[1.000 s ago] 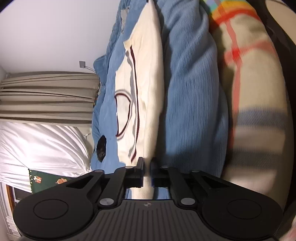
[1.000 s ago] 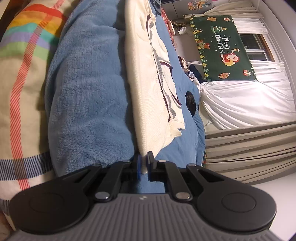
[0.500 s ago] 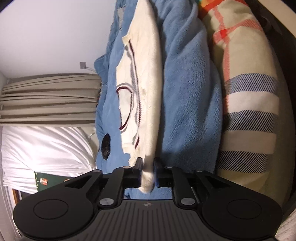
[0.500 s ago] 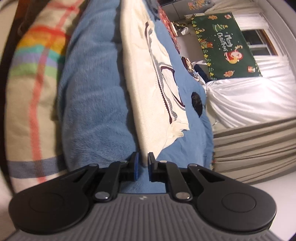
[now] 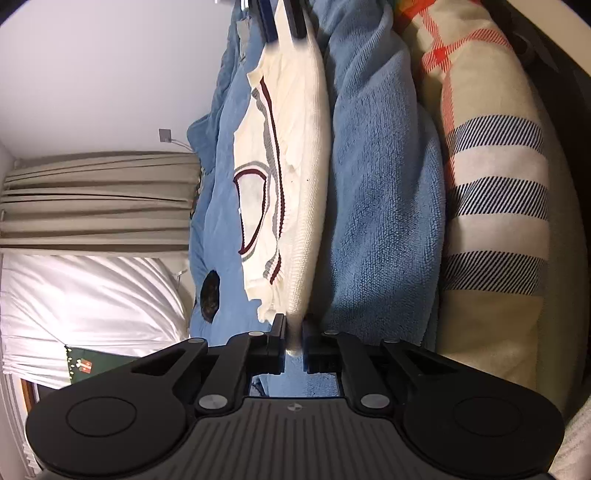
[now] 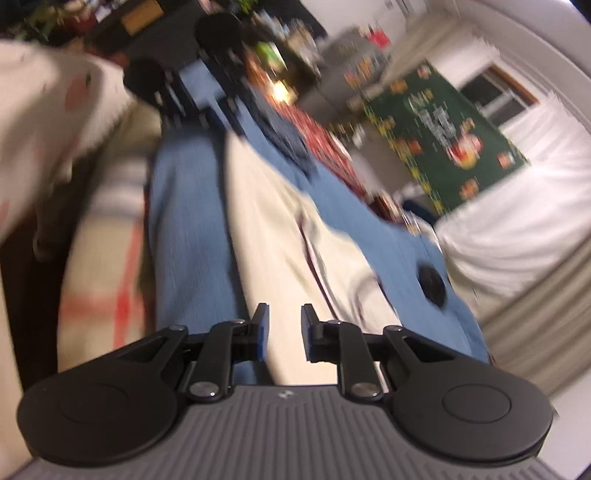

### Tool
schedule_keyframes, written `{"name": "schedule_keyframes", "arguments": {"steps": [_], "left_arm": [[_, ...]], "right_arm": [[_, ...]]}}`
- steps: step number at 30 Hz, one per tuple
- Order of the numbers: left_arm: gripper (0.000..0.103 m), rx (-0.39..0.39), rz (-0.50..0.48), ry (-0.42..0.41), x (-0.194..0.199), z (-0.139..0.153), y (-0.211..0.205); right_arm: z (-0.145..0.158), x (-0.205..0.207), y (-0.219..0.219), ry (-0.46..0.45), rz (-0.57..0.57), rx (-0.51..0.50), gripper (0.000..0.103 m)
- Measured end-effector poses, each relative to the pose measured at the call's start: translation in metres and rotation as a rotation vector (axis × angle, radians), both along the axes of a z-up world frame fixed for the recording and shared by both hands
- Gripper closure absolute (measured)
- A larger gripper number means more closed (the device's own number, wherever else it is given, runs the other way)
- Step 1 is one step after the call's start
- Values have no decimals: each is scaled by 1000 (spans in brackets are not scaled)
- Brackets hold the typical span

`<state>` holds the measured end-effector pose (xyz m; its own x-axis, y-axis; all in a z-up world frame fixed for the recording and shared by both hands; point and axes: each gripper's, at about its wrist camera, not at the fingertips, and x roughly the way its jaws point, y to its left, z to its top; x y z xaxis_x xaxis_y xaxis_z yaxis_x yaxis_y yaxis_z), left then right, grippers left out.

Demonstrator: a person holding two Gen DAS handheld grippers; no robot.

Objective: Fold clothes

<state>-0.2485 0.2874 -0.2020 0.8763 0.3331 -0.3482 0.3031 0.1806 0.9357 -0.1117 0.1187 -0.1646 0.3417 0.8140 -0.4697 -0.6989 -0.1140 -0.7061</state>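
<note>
My left gripper (image 5: 293, 338) points slightly downward, its two black fingers (image 5: 277, 341) drawn nearly together after closing a moment ago and pinching a cream knit edge (image 5: 294, 332) between the pads. My right gripper (image 6: 282, 332) is tilted and rolled, its view blurred; its blue-padded fingers (image 6: 260, 332) have just been opening and stand apart with nothing pressed between them. From the left wrist view, my right gripper shows at the top edge (image 5: 282, 18), fingers parted; from the right wrist view, my left gripper (image 6: 207, 92) lies far ahead.
</note>
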Motion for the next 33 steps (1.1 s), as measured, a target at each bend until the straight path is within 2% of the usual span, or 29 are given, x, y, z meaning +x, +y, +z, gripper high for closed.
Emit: {"name": "schedule_keyframes", "arguments": {"steps": [2, 4, 7, 10, 11, 18, 22, 33], "left_arm": [[95, -4, -7, 2, 2, 1, 2], [95, 6, -20, 4, 2, 1, 4], [95, 27, -41, 14, -1, -2, 6], [95, 32, -50, 19, -10, -3, 5], [95, 33, -51, 20, -11, -3, 5], [95, 31, -48, 26, -49, -4, -4], [95, 24, -38, 20, -57, -2, -9], [95, 24, -32, 22, -53, -1, -8]], "right_arm": [[-6, -15, 31, 11, 61, 10, 74], [-11, -31, 59, -14, 106, 24, 74], [-20, -48, 93, -46, 110, 41, 74], [-26, -59, 119, -71, 98, 54, 82], [-27, -61, 125, -74, 96, 56, 93], [-46, -74, 138, -165, 97, 48, 94], [-51, -68, 125, -168, 68, 44, 94], [-56, -22, 17, -215, -7, -39, 94]]}}
